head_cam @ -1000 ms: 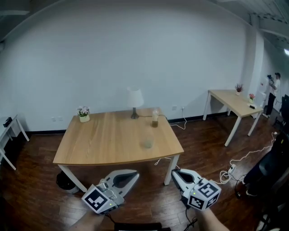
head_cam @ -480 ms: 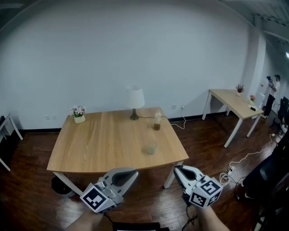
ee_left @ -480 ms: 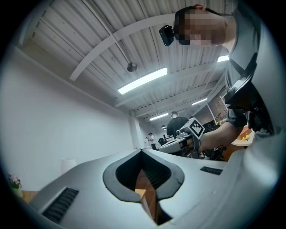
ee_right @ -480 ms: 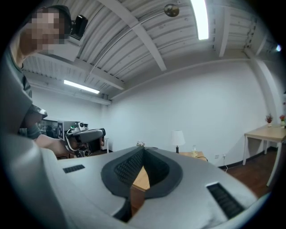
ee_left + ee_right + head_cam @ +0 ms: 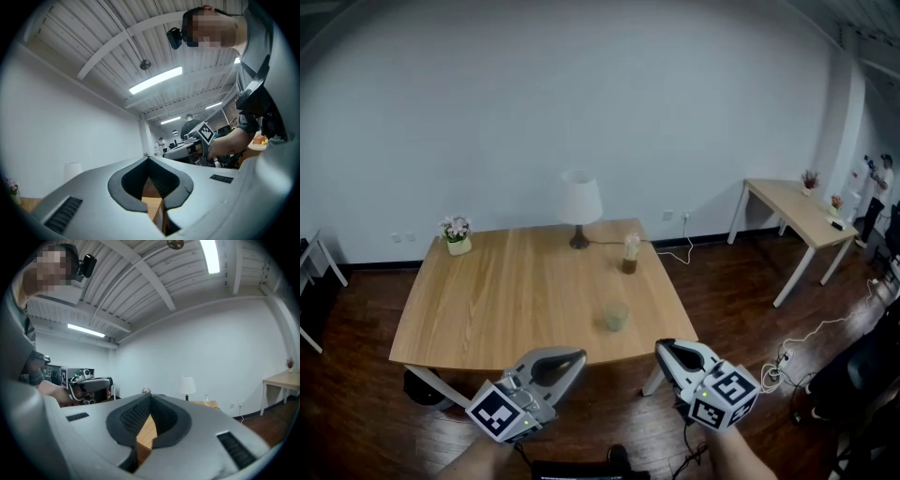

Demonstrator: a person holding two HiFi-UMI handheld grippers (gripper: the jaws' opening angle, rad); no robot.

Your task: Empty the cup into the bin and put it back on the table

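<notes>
The cup [image 5: 615, 316] stands upright on the table [image 5: 497, 300], close to the near edge and toward the near right corner, with bare wood all round it. It is pale and see-through, and what it holds cannot be told. Toward the far right corner stands a taller clear container [image 5: 630, 255] with something dark in its bottom. A lamp [image 5: 579, 201] sits at the middle of the far edge and a flower pot [image 5: 457, 235] at the far left corner. The bin [image 5: 420, 385] shows only in the head view, dark and half hidden under the near left corner beside a table leg. The left gripper [image 5: 578, 357] and right gripper [image 5: 664, 349] hang side by side just short of the near edge, well apart from the cup. Each gripper's own view shows its fingers met at the tips with nothing between them, only table wood showing through the gap behind. Those views also show the ribbed ceiling and its strip lights [image 5: 155, 80], which the head view misses, and each catches the other gripper beside it. Open dark floor [image 5: 722, 281] runs along the right edge to a second table [image 5: 795, 208]. Cables [image 5: 806, 330] trail across that floor, and a person [image 5: 880, 180] stands far off.
</notes>
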